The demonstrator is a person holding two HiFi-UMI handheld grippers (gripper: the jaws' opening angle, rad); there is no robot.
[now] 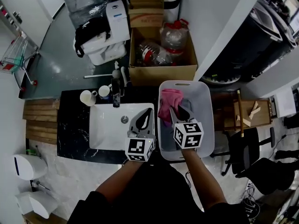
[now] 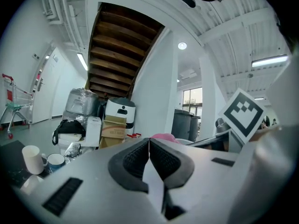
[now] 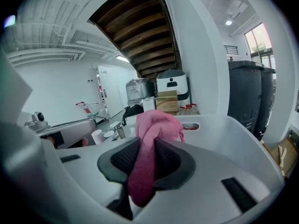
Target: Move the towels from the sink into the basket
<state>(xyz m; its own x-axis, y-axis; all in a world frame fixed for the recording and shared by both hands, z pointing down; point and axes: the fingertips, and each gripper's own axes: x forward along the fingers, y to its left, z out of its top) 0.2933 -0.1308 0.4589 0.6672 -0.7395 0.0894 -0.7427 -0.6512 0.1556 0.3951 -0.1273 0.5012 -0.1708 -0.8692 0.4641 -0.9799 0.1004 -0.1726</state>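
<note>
My right gripper [image 3: 148,143] has its jaws clamped on a pink towel [image 3: 159,122], with the white basket [image 3: 233,136] beneath and ahead of them. My left gripper [image 2: 149,143] has its jaws together, empty.

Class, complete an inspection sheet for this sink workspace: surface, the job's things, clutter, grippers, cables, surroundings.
Surface: black counter with white sink; no towel visible in the sink.
Job's things: pink towel hangs over the white basket, right of the sink.
Clutter: two mugs beside the tap.
Grippers: left gripper fingers shut, empty, over the sink's right edge; right gripper fingers shut on the pink towel.
Cables: nothing seen.
Surroundings: cardboard box of plastic bottles behind, shopping trolley, black chair.
</note>
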